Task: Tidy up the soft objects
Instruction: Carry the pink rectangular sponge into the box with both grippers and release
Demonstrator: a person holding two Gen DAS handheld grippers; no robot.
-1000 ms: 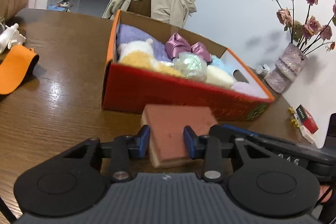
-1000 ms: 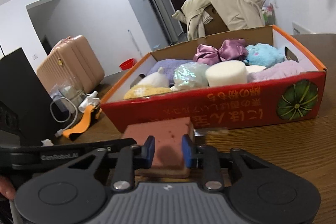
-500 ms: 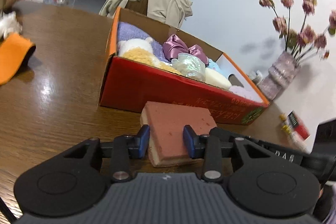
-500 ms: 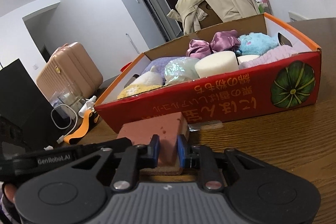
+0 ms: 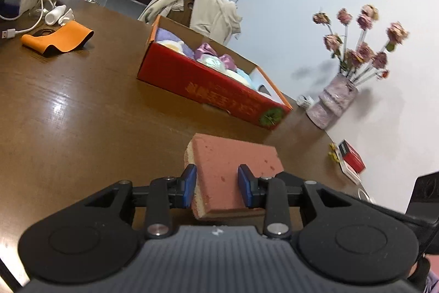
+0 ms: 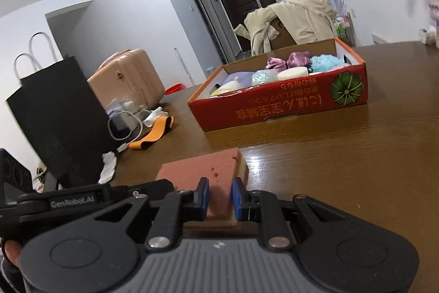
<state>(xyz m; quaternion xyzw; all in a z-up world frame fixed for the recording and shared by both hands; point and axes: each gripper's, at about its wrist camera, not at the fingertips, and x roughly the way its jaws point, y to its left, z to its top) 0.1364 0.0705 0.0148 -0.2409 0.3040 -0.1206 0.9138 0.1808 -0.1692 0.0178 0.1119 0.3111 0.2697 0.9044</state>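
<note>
A: Left to right, what do we see on the table (image 5: 68, 128)?

B: Far left, an orange strap (image 5: 59, 39). Then the red box (image 5: 208, 89), already filled with soft things. Nearest us lies the pink sponge (image 5: 233, 166), well apart from the box.

A: How are the tongs set?

B: Our left gripper (image 5: 216, 187) is narrowed onto one end of the sponge, pads touching both sides. Our right gripper (image 6: 219, 198) pinches the other end (image 6: 208, 169) tighter, denting it. Both hold the sponge.

A: Which relation governs the coming move?

B: The sponge's long axis runs between the grippers, roughly along the box's front wall; the box lies ahead of both. We judge neither hand clearly nearer, so the lift should be shared.
</note>
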